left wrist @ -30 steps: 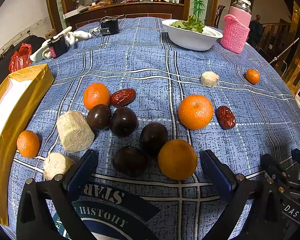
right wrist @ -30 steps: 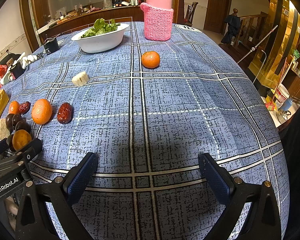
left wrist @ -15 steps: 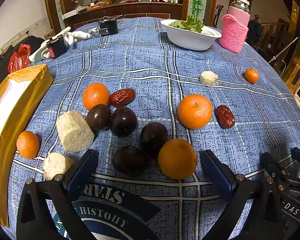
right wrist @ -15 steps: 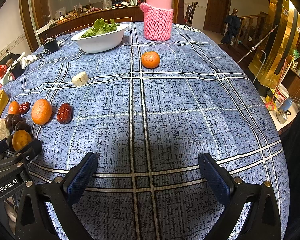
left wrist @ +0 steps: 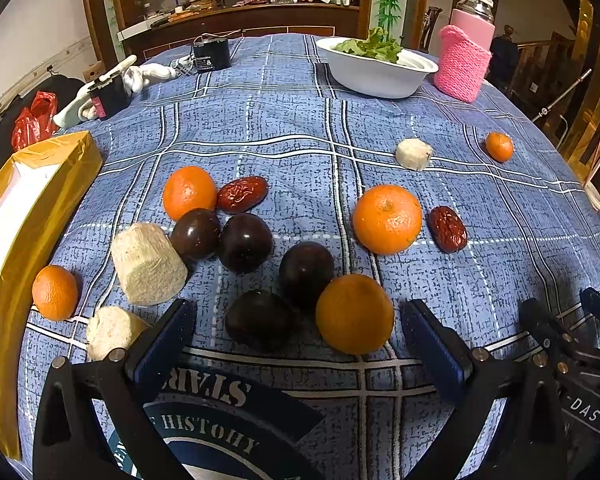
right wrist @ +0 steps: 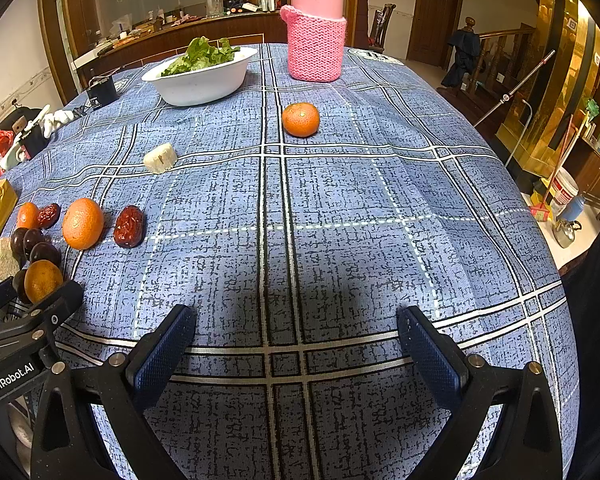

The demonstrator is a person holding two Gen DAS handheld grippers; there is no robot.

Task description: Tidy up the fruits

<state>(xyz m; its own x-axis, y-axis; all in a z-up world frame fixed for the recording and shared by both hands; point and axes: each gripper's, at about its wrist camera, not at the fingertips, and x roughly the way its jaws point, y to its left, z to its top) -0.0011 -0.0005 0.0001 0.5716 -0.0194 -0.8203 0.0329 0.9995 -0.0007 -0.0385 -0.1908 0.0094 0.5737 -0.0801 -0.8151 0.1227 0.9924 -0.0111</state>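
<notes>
Fruits lie on the blue plaid tablecloth point(left wrist: 292, 128). In the left wrist view my left gripper point(left wrist: 298, 338) is open and empty, just behind a dark plum point(left wrist: 258, 320) and an orange point(left wrist: 354, 314). Further on lie several more plums point(left wrist: 306, 272), oranges point(left wrist: 387, 219), red dates point(left wrist: 242, 194) and pale cut chunks point(left wrist: 146, 264). My right gripper point(right wrist: 296, 344) is open and empty over bare cloth. A small orange point(right wrist: 300, 119) and a pale chunk point(right wrist: 160, 158) lie ahead of it.
A white bowl of lettuce point(left wrist: 376, 68) and a pink knit-sleeved jar point(left wrist: 464, 60) stand at the far side. A yellow-taped box point(left wrist: 24, 216) lies along the left edge. A black device point(left wrist: 211, 55) and white gloves point(left wrist: 100, 88) lie far left. The table edge drops off right.
The left wrist view has shifted very slightly; the fruits have not moved. Both grippers stay open and nearly still.
</notes>
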